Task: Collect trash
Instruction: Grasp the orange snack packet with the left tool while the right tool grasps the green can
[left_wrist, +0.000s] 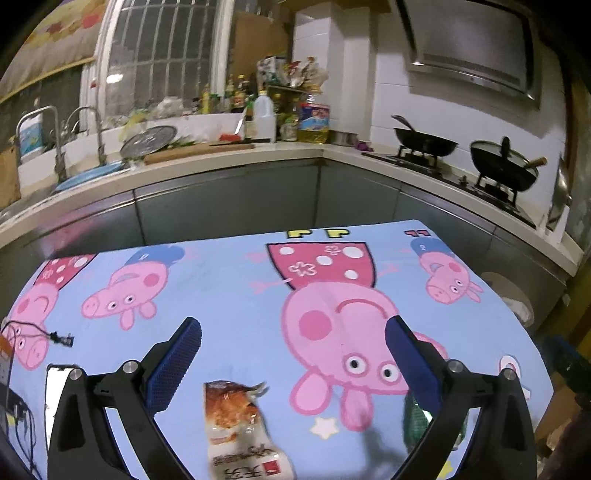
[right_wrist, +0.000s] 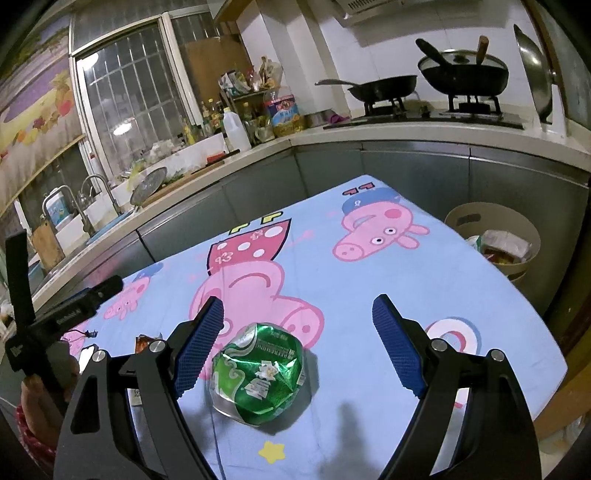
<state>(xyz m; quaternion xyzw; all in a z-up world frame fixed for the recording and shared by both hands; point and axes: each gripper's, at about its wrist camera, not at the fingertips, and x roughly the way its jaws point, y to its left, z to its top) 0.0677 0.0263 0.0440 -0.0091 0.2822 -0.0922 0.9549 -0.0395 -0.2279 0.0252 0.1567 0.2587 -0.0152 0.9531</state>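
Right claw (right_wrist: 295, 328) stood released, jaws wide, with the crumpled green wrapper (right_wrist: 258, 373) on the counter (right_wrist: 424, 280) at its 6 o'clock, nearer the left pad; the slick foil risked skidding aside if closed off-centre.

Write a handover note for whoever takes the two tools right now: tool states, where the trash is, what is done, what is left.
Left tool: open, holding nothing, above the cartoon-pig tablecloth. A snack wrapper lies flat between its fingers, not gripped.
Right tool: open, holding nothing. A crumpled green wrapper sits on the cloth between its fingers, untouched.
Bin: beige, on the floor past the table's right edge, with some wrappers already inside.
Done: some trash is binned.
Left: close on each wrapper, carry it to the bin, drop it in.
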